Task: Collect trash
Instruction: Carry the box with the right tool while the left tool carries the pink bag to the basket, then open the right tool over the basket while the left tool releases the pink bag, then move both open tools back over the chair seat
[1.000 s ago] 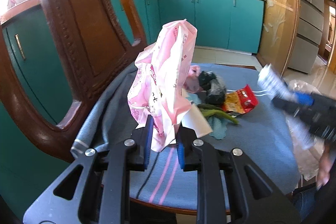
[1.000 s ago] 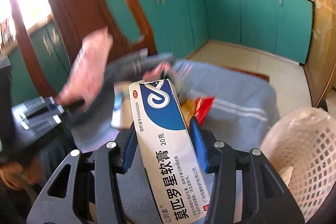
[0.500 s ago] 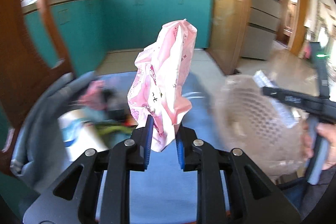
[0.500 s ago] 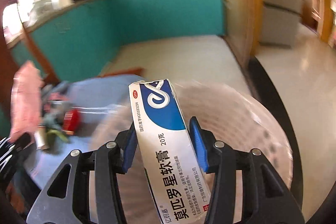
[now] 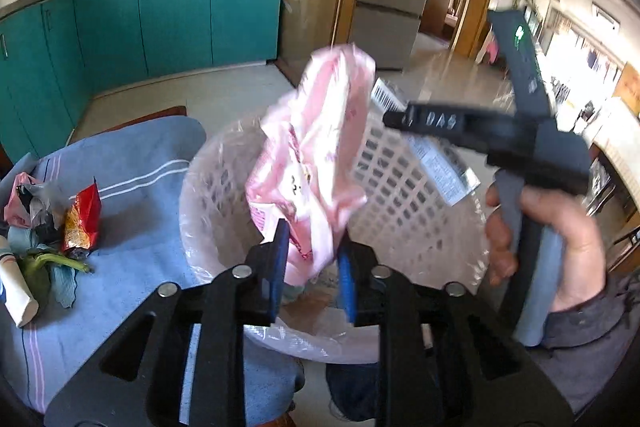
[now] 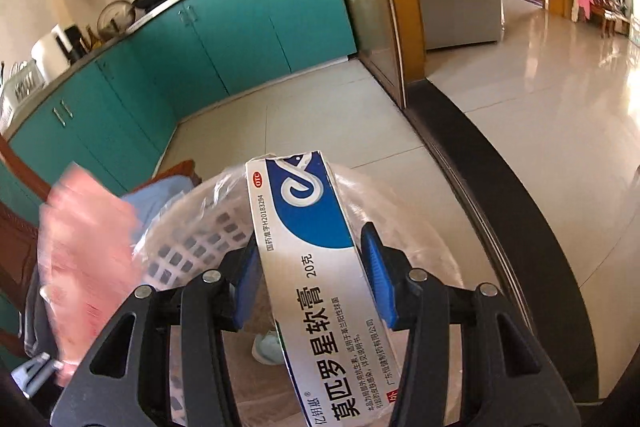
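Observation:
My left gripper (image 5: pixel 310 259) has its jaws parted around a crumpled pink plastic wrapper (image 5: pixel 316 147), which looks loose and blurred above the white lattice trash basket (image 5: pixel 392 179) lined with clear plastic. My right gripper (image 6: pixel 308 267) has its jaws slightly wider than a white and blue ointment box (image 6: pixel 308 247); its right pad stands off the box. The box hangs over the basket (image 6: pixel 192 247). The right gripper and box (image 5: pixel 436 151) also show in the left wrist view, above the basket's far rim. The pink wrapper (image 6: pixel 84 247) shows blurred in the right wrist view.
A chair seat with a blue striped cloth (image 5: pixel 132 195) holds more trash: a red snack packet (image 5: pixel 82 223), a pink and black bag (image 5: pixel 28 195), green scraps (image 5: pixel 52 263) and a white tube (image 5: pixel 12 287). Teal kitchen cabinets (image 5: pixel 160 15) stand behind. Tiled floor lies to the right.
Both grippers swung from the chair seat over to the basket. Both jaws have widened, and the pink wrapper and the box now sit looser between the pads.

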Motion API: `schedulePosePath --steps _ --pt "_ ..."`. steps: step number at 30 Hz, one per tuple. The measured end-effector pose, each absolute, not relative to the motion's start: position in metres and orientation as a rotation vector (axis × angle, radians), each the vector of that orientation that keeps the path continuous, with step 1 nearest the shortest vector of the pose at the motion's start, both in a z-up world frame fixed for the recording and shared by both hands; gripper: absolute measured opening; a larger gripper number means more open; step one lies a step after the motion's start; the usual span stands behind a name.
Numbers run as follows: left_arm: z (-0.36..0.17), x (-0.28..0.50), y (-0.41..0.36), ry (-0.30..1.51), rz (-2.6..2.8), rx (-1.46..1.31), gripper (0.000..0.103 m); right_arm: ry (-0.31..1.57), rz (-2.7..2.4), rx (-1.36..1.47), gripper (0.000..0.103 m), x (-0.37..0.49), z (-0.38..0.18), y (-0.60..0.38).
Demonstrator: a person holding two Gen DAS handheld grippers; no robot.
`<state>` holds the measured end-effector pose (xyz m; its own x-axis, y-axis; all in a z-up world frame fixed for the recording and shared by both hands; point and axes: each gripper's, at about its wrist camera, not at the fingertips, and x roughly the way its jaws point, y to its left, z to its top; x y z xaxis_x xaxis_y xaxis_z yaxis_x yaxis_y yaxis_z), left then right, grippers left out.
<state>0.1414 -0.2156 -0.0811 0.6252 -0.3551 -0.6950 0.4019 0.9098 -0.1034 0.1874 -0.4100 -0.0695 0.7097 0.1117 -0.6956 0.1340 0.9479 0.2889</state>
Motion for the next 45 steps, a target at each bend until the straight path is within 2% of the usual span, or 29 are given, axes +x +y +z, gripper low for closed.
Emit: schedulePosePath --steps 1,3,7,9,12,17,22,26,30,33,39,41,43,45 --pt "-0.083 0.142 -0.217 0.79 -0.43 0.068 0.044 0.784 -0.017 0.336 0.048 0.187 -0.069 -0.411" --pt "-0.084 0.141 -0.215 0.791 -0.421 0.06 0.058 0.788 -0.015 0.336 0.048 0.19 -0.07 -0.412" --pt "-0.076 0.139 -0.202 0.766 -0.387 0.042 0.069 0.805 0.005 0.319 0.05 0.195 -0.072 -0.403" --pt "-0.071 0.136 -0.185 0.733 -0.324 0.039 0.07 0.806 0.013 0.303 0.052 0.196 -0.071 -0.397" --pt "-0.065 0.135 -0.151 0.687 -0.166 0.045 0.071 0.791 0.043 0.285 0.063 0.198 -0.066 -0.384" --pt "-0.061 0.128 -0.07 0.64 0.16 0.012 0.076 0.715 0.197 0.289 0.064 0.194 -0.051 -0.345" --pt "-0.068 0.126 0.005 0.7 0.318 -0.1 0.079 0.62 0.507 0.203 0.07 0.177 -0.037 -0.262" --pt "-0.07 0.113 0.041 0.722 0.399 -0.125 0.079 0.734 0.733 0.154 0.07 0.174 -0.056 -0.185" --pt "-0.067 0.094 0.064 0.716 0.447 -0.132 0.084 0.836 0.746 -0.006 0.069 0.175 -0.088 -0.125" --pt "-0.071 0.084 0.075 0.723 0.472 -0.123 0.084 0.887 0.748 -0.119 0.061 0.174 -0.114 -0.095" --pt "-0.078 0.081 0.088 0.743 0.472 -0.154 0.085 0.907 0.739 -0.239 0.061 0.18 -0.134 -0.058" --pt "-0.078 0.079 0.087 0.742 0.468 -0.147 0.085 0.916 0.746 -0.251 0.055 0.182 -0.14 -0.051" --pt "-0.078 0.076 0.087 0.74 0.466 -0.141 0.086 0.89 0.732 -0.284 0.032 0.179 -0.14 -0.047" --pt "-0.079 0.076 0.087 0.743 0.465 -0.143 0.086 0.894 0.739 -0.271 0.013 0.18 -0.139 -0.047"
